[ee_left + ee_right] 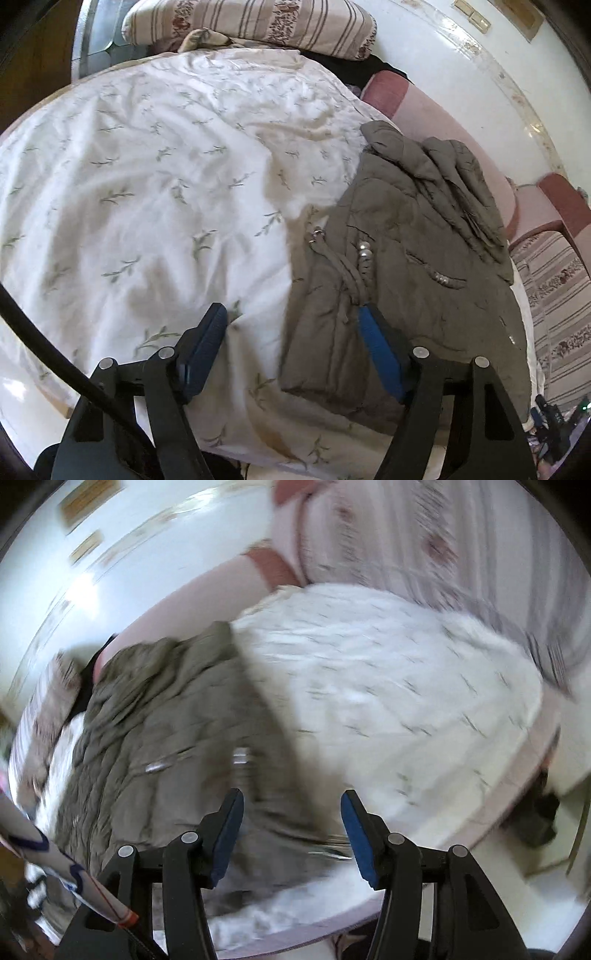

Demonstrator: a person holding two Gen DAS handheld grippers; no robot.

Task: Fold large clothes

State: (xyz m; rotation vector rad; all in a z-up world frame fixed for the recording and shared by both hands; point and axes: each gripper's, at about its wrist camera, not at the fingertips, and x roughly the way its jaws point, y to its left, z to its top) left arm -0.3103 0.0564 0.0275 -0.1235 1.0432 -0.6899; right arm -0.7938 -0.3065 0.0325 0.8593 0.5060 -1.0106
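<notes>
An olive-brown padded jacket [399,258] lies folded in a thick bundle on the right side of a bed with a white leaf-print sheet [147,184]. Drawcords and silver beads show on the jacket's front. My left gripper [291,314] is open just above the jacket's left edge, one pad over the sheet and the other over the jacket. The right wrist view is blurred. It has the jacket [166,720] on the left and the sheet [406,683] on the right. My right gripper [291,797] is open over the jacket's near right edge, with nothing pressed between its pads.
A striped floral pillow [251,22] lies at the head of the bed. A pink padded bed frame [424,107] and a striped cover [554,295] border the jacket's far side. A black cable [37,332] crosses the lower left. A rolled paper tube [55,856] pokes in beside the right gripper.
</notes>
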